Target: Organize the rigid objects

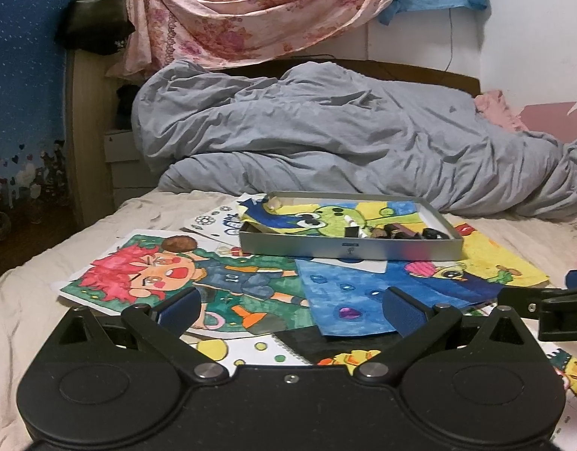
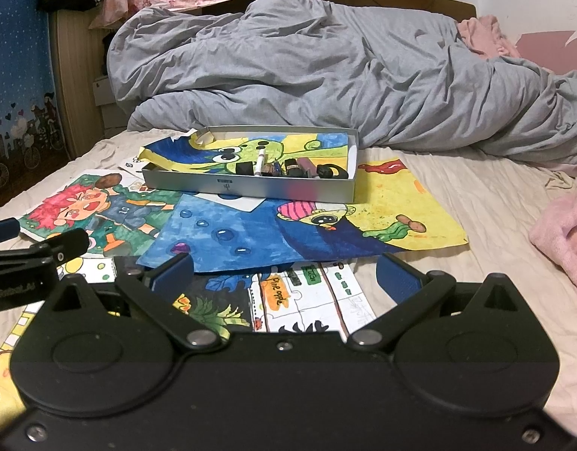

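Observation:
A shallow silver box [image 1: 348, 250] [image 2: 251, 188] sits on coloured drawings on the bed. Inside it lie a green-frog drawing and several small dark objects [image 1: 397, 232] [image 2: 292, 168], among them a white stick [image 2: 259, 163]. My left gripper [image 1: 288, 306] hovers open, nothing between its blue pads, over a red-haired boy drawing [image 1: 138, 270]. My right gripper [image 2: 284, 272] is open and holds nothing, above a blue drawing [image 2: 228, 236] and a pineapple drawing [image 2: 281, 297]. Each gripper shows at the edge of the other's view.
A heaped grey duvet [image 1: 326, 131] [image 2: 326, 67] fills the back of the bed. Pink cloth [image 2: 563, 233] lies at the right. A yellow drawing [image 2: 401, 203] spreads right of the box. Beige sheet [image 2: 495, 195] is bare at the right. A wooden headboard and blue curtain stand at left.

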{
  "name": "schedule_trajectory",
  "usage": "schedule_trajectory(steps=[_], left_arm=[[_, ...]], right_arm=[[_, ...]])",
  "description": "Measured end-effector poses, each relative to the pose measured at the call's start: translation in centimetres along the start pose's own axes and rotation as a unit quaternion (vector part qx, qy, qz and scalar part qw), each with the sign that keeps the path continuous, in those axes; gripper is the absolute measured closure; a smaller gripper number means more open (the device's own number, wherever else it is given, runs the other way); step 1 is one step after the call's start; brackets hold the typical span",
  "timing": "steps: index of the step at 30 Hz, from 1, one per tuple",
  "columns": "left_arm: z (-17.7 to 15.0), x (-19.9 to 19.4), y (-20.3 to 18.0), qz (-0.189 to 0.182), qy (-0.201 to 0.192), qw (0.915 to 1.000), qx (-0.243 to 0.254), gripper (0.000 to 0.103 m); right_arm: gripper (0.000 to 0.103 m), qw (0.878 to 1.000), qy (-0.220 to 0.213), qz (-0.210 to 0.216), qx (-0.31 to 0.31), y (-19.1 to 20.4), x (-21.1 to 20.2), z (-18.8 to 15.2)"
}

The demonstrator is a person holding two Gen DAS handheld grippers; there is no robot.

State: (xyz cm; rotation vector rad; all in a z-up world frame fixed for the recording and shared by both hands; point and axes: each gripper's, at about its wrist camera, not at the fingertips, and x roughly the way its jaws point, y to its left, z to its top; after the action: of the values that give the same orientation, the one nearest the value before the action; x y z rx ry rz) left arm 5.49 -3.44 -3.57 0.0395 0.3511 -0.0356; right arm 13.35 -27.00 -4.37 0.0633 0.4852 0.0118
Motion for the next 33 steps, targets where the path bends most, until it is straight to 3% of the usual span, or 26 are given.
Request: schedule_trajectory(steps=[10, 33], left_arm=[[0.22, 0.21, 0.19, 0.031, 0.006, 0.9995, 0.001, 0.001], [0.18, 0.06, 0.08, 0.029, 0.01, 0.9995, 0.001, 0.001]], right_arm=[[0.001, 1.0, 0.002, 0.0, 0.001, -0.09, 0.06, 0.11], [0.0, 1.0, 0.003, -0.001, 0.001, -0.06, 0.06, 0.12]])
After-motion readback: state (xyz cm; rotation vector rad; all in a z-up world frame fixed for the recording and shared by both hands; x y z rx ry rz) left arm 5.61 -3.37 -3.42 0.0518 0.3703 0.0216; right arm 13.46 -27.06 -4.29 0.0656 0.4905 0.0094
